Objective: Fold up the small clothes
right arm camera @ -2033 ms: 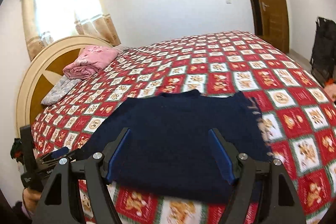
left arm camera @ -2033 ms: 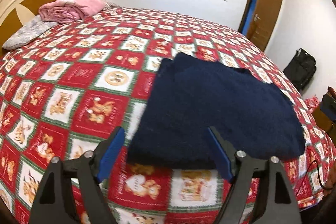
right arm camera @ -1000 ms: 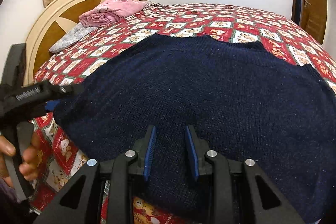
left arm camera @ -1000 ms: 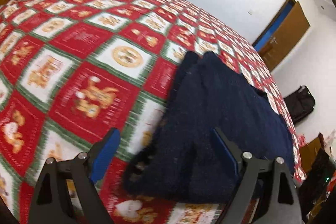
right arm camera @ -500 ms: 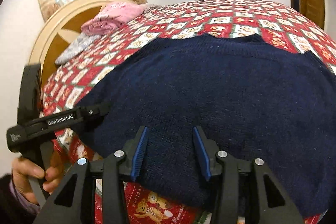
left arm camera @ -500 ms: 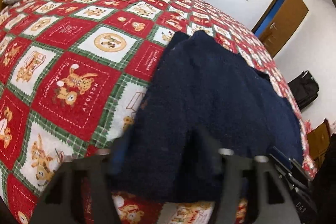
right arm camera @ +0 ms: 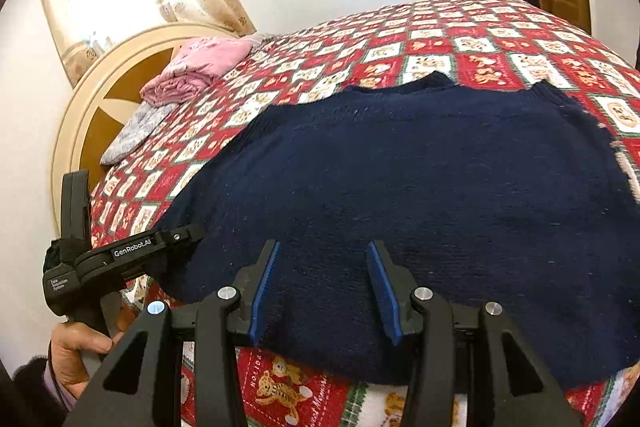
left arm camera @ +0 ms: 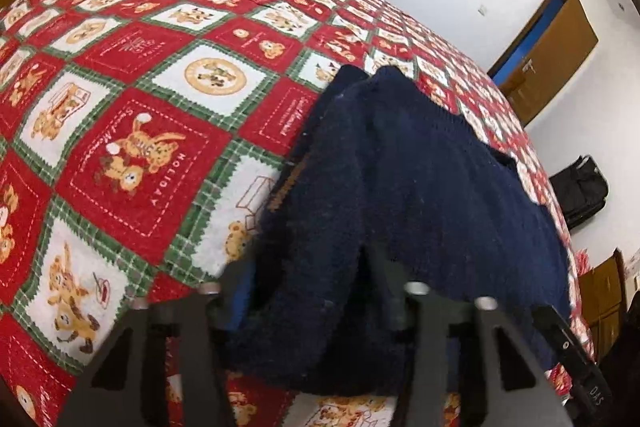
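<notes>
A navy knit sweater (left arm camera: 420,187) lies spread flat on the red patchwork bedspread (left arm camera: 120,147). My left gripper (left arm camera: 308,267) is at its near left corner; the jaws are closing and bunched, lifted knit fills the gap between them. The right wrist view shows the same sweater (right arm camera: 420,187), with the left gripper (right arm camera: 176,239) biting its left corner and a hand on the handle. My right gripper (right arm camera: 322,251) hovers over the near hem, fingers apart, with flat cloth showing between them and nothing pinched.
A folded pink blanket (right arm camera: 200,67) and a grey pillow (right arm camera: 136,131) lie by the round headboard (right arm camera: 80,115). A brown door (left arm camera: 548,59) and a black bag (left arm camera: 580,191) are beyond the bed's far side. The bedspread (right arm camera: 480,39) stretches past the sweater.
My left jaws went from wide open to closed on the sweater's corner, which now bunches up. My right jaws parted from nearly shut and the gripper drew back a little and rolled.
</notes>
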`<state>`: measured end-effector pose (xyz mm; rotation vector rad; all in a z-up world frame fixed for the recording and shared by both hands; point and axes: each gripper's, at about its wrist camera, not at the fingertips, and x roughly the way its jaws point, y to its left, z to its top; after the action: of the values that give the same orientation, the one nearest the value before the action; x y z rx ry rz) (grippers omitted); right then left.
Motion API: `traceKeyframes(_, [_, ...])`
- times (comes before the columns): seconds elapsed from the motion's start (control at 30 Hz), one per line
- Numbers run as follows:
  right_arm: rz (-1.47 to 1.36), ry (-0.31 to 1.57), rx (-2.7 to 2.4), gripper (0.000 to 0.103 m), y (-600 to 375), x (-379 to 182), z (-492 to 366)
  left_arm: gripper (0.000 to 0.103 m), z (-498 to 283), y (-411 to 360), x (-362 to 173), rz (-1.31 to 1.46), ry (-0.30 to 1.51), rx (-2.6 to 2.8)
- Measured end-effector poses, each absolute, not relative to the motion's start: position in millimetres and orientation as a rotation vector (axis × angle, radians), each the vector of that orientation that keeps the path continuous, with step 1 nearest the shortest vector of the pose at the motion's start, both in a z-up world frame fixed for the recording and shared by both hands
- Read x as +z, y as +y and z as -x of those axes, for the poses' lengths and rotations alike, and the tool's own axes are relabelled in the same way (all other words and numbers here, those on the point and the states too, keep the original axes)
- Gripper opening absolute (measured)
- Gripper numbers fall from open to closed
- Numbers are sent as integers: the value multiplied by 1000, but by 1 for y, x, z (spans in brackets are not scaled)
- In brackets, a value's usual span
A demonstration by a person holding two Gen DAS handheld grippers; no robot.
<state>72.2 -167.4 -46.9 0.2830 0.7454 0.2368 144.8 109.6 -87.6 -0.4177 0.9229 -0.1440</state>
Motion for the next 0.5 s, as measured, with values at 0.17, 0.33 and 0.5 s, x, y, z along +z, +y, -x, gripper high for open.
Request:
traceKeyframes(0.17, [-315, 723, 207, 47, -181, -41, -67, 25, -142, 117, -78, 495, 905, -193])
traceKeyframes(0.33, [-354, 694, 164, 47, -199, -36, -59, 23, -137, 106, -45, 496, 831, -269])
traceKeyframes(0.5, [-419, 687, 116, 47, -226, -37, -60, 22, -135, 77, -11, 461, 771, -381])
